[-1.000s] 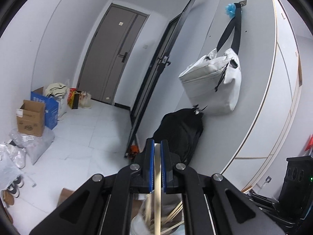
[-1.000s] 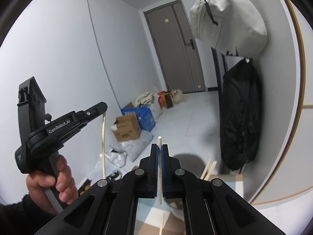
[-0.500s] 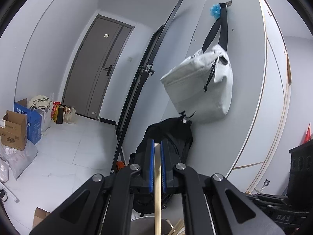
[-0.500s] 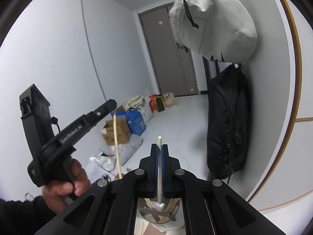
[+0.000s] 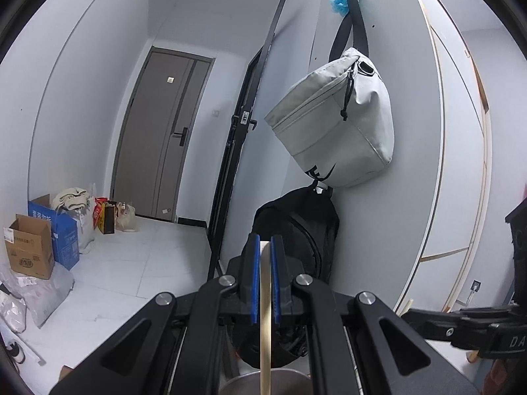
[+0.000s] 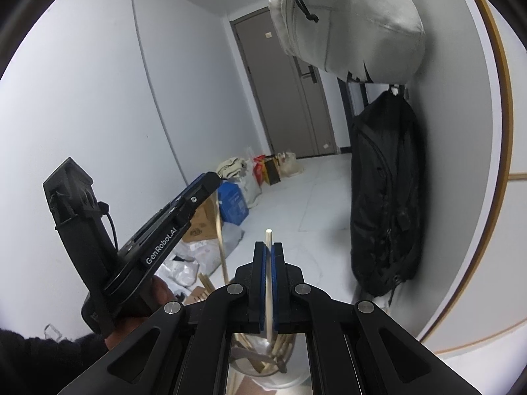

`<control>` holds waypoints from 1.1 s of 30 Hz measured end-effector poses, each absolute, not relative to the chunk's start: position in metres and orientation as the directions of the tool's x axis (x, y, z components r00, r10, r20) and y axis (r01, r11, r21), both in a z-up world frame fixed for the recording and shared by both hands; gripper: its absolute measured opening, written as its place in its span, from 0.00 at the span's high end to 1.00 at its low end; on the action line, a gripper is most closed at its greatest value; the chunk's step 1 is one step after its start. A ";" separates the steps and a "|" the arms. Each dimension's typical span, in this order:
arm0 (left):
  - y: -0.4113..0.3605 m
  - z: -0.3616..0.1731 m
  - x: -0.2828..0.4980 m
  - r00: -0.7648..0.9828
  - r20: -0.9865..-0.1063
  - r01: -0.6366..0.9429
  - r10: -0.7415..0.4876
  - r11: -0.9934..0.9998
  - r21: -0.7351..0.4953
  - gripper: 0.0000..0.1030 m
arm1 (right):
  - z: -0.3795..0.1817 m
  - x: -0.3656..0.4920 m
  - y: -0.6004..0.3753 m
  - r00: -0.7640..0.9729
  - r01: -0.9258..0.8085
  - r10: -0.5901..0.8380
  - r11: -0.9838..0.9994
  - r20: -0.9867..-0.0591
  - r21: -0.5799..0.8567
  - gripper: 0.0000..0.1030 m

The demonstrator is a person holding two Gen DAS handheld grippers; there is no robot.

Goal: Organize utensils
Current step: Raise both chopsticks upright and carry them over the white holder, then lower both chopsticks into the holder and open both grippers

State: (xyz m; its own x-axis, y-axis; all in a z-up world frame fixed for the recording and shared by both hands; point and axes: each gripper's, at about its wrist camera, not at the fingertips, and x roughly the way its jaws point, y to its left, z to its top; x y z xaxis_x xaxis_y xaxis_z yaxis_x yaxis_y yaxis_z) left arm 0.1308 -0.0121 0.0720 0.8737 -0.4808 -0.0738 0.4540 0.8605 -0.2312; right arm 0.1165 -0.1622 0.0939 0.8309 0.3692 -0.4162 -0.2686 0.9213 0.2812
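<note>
Left wrist: metal cup (image 5: 263, 383) rim now larger (closer); both jaws stay clamped on chopsticks (image 5: 265, 312).

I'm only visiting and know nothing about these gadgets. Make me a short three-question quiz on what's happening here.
1. True or false: the left gripper is empty.
2. What sits below the right gripper? A) metal cup of wooden sticks B) plate C) drawer
3. Fill in: above the black backpack hangs a grey ____.

Key: 1. False, it is shut on a wooden stick; the right gripper pinches a chopstick. 2. A. 3. bag.
</note>
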 end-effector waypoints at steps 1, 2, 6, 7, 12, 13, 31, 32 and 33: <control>-0.014 0.070 0.127 0.875 -0.063 0.458 -0.481 0.862 -0.215 0.98 | 0.091 0.118 -0.163 0.831 -0.265 0.368 0.921 -0.417 0.284 0.98; -0.016 0.070 0.126 0.875 -0.054 0.463 -0.482 0.863 -0.203 0.98 | 0.089 0.119 -0.163 0.829 -0.264 0.370 0.920 -0.420 0.289 0.98; -0.024 0.063 0.121 0.870 -0.038 0.481 -0.491 0.863 -0.155 0.98 | 0.086 0.118 -0.162 0.824 -0.267 0.372 0.920 -0.427 0.286 0.98; -0.025 0.060 0.120 0.870 -0.041 0.480 -0.491 0.864 -0.153 0.98 | 0.086 0.117 -0.161 0.825 -0.267 0.370 0.921 -0.428 0.282 0.98; -0.027 0.051 0.125 0.870 -0.069 0.473 -0.488 0.866 -0.161 0.98 | 0.082 0.119 -0.159 0.817 -0.269 0.374 0.921 -0.439 0.282 0.98; -0.027 0.049 0.125 0.865 -0.079 0.479 -0.496 0.862 -0.167 0.98 | 0.081 0.119 -0.159 0.815 -0.269 0.376 0.920 -0.441 0.287 0.98; -0.011 0.048 0.140 0.794 -0.205 0.500 -0.573 0.806 -0.315 0.70 | 0.063 0.123 -0.173 0.783 -0.264 0.433 0.881 -0.447 0.392 0.94; -0.010 0.050 0.138 0.794 -0.205 0.499 -0.573 0.806 -0.319 0.69 | 0.064 0.122 -0.174 0.787 -0.260 0.430 0.881 -0.443 0.394 0.91; -0.009 0.052 0.138 0.789 -0.209 0.502 -0.577 0.802 -0.323 0.69 | 0.066 0.119 -0.177 0.795 -0.255 0.426 0.881 -0.433 0.398 0.89</control>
State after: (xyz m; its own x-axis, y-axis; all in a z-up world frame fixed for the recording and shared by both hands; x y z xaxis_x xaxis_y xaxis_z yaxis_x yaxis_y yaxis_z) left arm 0.1377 -0.0092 0.0521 0.7893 -0.5775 -0.2086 0.5017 0.8024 -0.3230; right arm 0.1188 -0.1770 0.0657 0.7945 0.4256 -0.4332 -0.2550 0.8812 0.3980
